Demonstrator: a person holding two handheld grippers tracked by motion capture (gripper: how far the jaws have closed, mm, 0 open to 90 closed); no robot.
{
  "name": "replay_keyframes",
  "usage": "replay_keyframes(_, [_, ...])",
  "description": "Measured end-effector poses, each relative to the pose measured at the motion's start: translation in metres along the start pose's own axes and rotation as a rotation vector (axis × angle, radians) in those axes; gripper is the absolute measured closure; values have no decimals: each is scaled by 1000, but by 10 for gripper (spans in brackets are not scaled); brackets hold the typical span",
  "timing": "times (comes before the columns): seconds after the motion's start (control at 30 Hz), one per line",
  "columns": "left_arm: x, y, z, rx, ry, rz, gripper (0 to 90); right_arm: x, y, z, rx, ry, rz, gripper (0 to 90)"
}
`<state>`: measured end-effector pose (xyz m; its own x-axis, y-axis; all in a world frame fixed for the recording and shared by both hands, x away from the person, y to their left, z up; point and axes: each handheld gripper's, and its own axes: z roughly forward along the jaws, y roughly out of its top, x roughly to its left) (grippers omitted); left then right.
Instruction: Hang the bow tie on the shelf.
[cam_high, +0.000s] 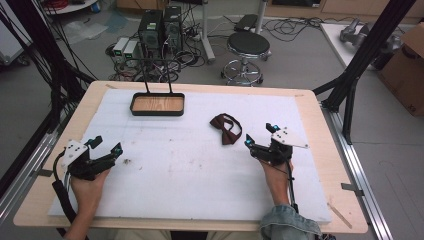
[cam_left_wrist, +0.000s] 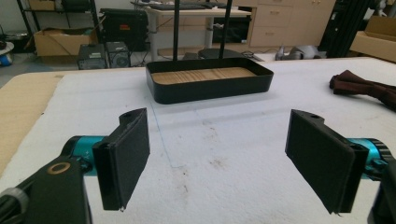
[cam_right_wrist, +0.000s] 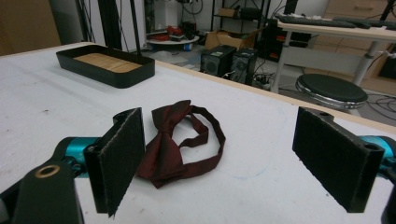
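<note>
Both of my tongs open and empty over the white foam-topped table (cam_high: 200, 170), the bow tie lying ahead of my right one.

The table carries a black rectangular tray with a wooden floor (cam_high: 157, 104) at its far side, well apart from the dark red satin bow tie with its thin neck strap (cam_high: 226, 129), which lies flat nearer my right hand. I judge the tie light, limp and a little slick, so it should sag and slide unless I pinch the thick knotted centre (cam_right_wrist: 164, 140), not the loose strap loop. My right tongs (cam_right_wrist: 233, 154) sit low near the tie, 2 jaws spread wide with nothing between them, pointed at it. My left tongs (cam_left_wrist: 224, 161) rest at the table's left, equally wide and empty, aimed toward the tray.
</note>
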<state>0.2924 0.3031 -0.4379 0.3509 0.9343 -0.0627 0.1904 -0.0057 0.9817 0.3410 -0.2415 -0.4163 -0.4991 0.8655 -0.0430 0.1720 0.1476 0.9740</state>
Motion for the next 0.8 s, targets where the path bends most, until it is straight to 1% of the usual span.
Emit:
replay_keyframes(0.07, [-1, 0, 0, -1, -2, -2, 222, 2, 1, 6, 6, 7, -1, 164])
replay_keyframes(0.1, [-1, 0, 0, -1, -1, 1, 223, 3, 1, 8, -4, 4, -8, 166])
replay_keyframes(0.13, [-1, 0, 0, -3, -2, 1, 223, 6, 2, 14, 8, 6, 1, 165])
replay_keyframes(0.17, [-1, 0, 1, -5, -3, 0, 223, 6, 2, 14, 8, 6, 1, 165])
replay_keyframes(0.2, [-1, 0, 1, -1, -2, 3, 224, 8, 4, 19, 14, 12, 3, 165])
replay_keyframes(0.3, [-2, 0, 2, 1, -2, 0, 225, 12, 8, 27, 17, 15, -8, 165])
replay_keyframes(0.33, [-2, 0, 2, 0, -2, 3, 225, 12, 8, 27, 17, 15, -8, 165])
replay_keyframes(0.43, [-2, 1, 1, -5, -4, 2, 225, 15, 10, 37, 19, 21, -8, 166])
replay_keyframes(0.47, [-2, 1, 1, -2, -4, 2, 225, 15, 10, 37, 19, 21, -8, 166])
replay_keyframes(0.5, [-2, 0, 1, 0, -5, 1, 225, 16, 9, 42, 32, 28, -12, 166])
replay_keyframes(0.53, [-1, 0, 1, 2, -7, 1, 225, 16, 9, 42, 32, 28, -12, 166])
replay_keyframes(0.57, [-2, 0, 1, -1, -7, 1, 224, 17, 9, 46, 41, 28, -19, 168])
replay_keyframes(0.63, [-1, 1, 1, -3, -6, 2, 224, 17, 9, 51, 54, 31, -13, 170])
replay_keyframes(0.7, [-1, 0, 1, 0, -9, -2, 225, 16, 10, 53, 55, 36, -16, 171])
replay_keyframes(0.77, [-1, 0, 2, 1, -10, -3, 226, 18, 12, 61, 76, 48, -18, 211])
replay_keyframes(0.8, [-2, 0, 2, 1, -12, -1, 226, 19, 13, 64, 77, 52, -25, 215])
